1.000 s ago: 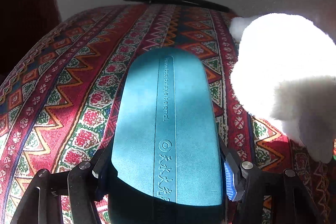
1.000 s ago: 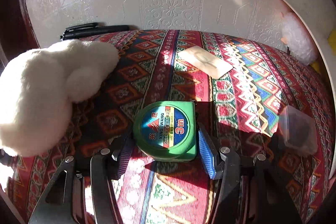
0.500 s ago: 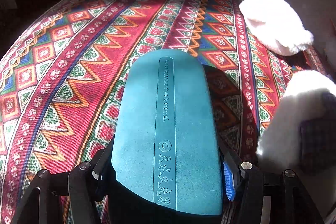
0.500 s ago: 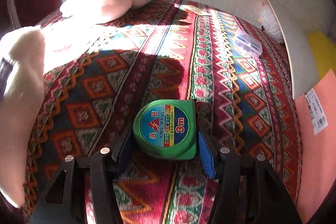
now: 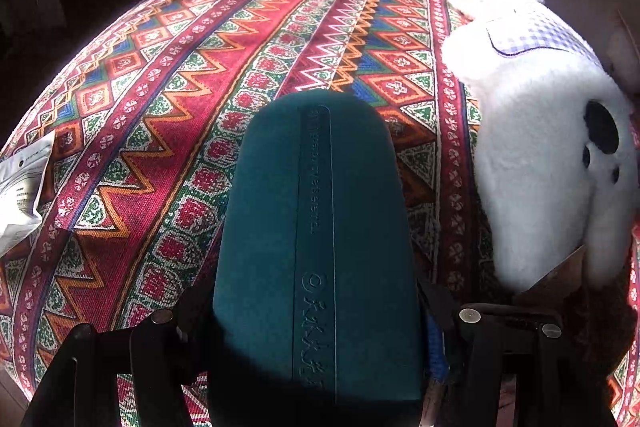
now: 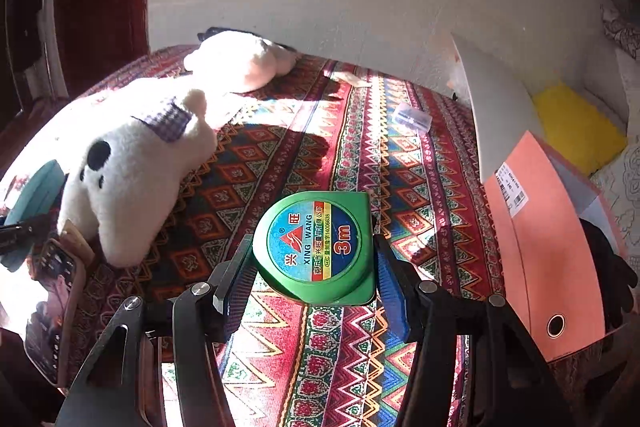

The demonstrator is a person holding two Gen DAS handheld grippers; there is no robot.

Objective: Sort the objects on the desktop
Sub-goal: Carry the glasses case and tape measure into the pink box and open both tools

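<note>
Carried back from the far wall and lifted clear of the patterned table (image 6: 420, 187), teal case (image 5: 316, 247) and green tape measure (image 6: 316, 247) pinched in left and right jaws, white plush toy (image 5: 540, 167) now at 3 o'clock, both items awaiting sorting.

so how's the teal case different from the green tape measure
The teal case is long, plain and matte with an embossed line of text; the green tape measure is short, rounded and glossy with a bright printed label. The case overhangs the left gripper far forward; the tape barely passes the right gripper. Both are clamped between fingers.
</note>
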